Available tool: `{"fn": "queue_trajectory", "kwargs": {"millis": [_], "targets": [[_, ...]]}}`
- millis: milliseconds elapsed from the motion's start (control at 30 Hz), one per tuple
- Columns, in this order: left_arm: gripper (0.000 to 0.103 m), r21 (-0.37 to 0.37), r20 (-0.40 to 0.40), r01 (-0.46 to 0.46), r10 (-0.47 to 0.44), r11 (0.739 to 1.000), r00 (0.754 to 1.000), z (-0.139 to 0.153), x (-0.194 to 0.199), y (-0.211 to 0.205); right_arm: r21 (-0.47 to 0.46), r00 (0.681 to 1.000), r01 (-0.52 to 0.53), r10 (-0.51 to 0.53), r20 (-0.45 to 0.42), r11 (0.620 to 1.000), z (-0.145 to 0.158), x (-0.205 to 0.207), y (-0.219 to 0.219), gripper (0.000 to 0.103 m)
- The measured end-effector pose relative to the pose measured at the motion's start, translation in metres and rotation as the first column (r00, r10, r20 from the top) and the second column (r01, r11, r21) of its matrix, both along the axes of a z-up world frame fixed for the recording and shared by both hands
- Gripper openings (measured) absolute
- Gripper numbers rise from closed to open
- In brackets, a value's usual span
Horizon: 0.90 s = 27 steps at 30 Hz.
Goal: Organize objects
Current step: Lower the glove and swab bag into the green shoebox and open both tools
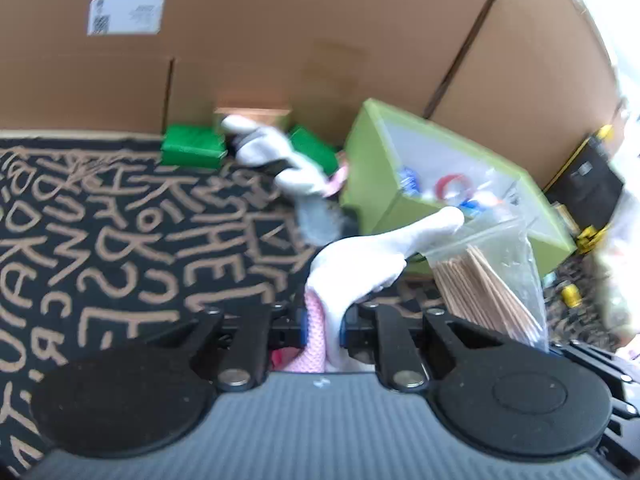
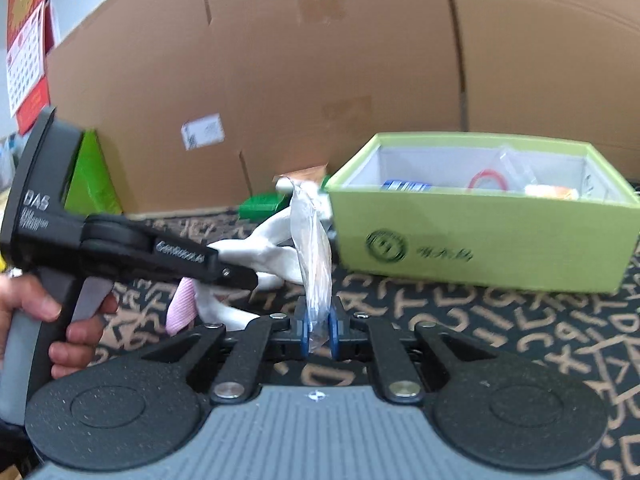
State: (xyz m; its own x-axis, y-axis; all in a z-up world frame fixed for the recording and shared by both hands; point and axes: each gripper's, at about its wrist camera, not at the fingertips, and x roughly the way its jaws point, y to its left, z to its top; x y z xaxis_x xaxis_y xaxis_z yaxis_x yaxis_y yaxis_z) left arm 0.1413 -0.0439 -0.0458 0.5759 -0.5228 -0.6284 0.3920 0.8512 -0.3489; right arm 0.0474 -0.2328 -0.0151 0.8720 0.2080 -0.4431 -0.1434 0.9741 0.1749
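My left gripper (image 1: 320, 332) is shut on a white glove (image 1: 360, 264) with a pink cuff; the glove's fingers stretch toward the green box (image 1: 372, 168). In the right wrist view the same left gripper (image 2: 250, 280) is held by a hand (image 2: 60, 320), with the glove (image 2: 272, 252) hanging from its tips. My right gripper (image 2: 319, 332) is shut on the lower end of a clear plastic bag (image 2: 312, 240), which stands upright above the pads. That bag (image 1: 488, 284) holds a bundle of thin wooden sticks. A second white glove (image 1: 272, 148) lies farther back.
The open green box (image 2: 480, 240) holds several small items and sits on a black cloth with tan lettering (image 1: 120, 220). Small dark-green boxes (image 1: 192, 148) lie by the big cardboard wall (image 2: 320, 80). A black and yellow object (image 1: 592, 184) is at the right.
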Motion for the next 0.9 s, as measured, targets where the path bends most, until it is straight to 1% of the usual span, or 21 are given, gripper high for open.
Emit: {"fn": "queue_trajectory", "kwargs": {"millis": [167, 300, 400, 467, 667, 767, 900], "targets": [[0.013, -0.042, 0.085, 0.035, -0.031, 0.999, 0.996, 0.033, -0.007, -0.011, 0.012, 0.996, 0.048, -0.049, 0.078, 0.999, 0.020, -0.009, -0.018, 0.012], [0.013, -0.062, 0.148, 0.082, -0.072, 0.995, 0.986, 0.057, -0.006, -0.031, -0.001, 0.986, 0.089, -0.088, 0.140, 0.996, 0.036, -0.010, -0.032, 0.012], [0.013, -0.070, 0.183, 0.112, -0.098, 0.991, 0.978, 0.070, 0.000, -0.048, -0.007, 0.976, 0.127, -0.123, 0.181, 0.992, 0.047, -0.009, -0.045, 0.012], [0.013, -0.077, 0.193, 0.127, -0.110, 0.989, 0.975, 0.076, 0.007, -0.061, -0.017, 0.967, 0.160, -0.153, 0.202, 0.987, 0.053, -0.007, -0.054, 0.012], [0.013, -0.094, 0.207, 0.177, -0.155, 0.980, 0.966, 0.082, 0.032, -0.103, -0.028, 0.940, 0.269, -0.256, 0.227, 0.963, 0.062, 0.010, -0.090, 0.012], [0.013, -0.095, 0.190, 0.192, -0.171, 0.977, 0.967, 0.076, 0.048, -0.126, -0.032, 0.927, 0.310, -0.295, 0.230, 0.950, 0.062, 0.021, -0.105, 0.012], [0.013, -0.071, 0.166, 0.198, -0.184, 0.978, 0.969, 0.063, 0.069, -0.150, -0.050, 0.914, 0.360, -0.342, 0.217, 0.932, 0.060, 0.041, -0.124, 0.012]]}}
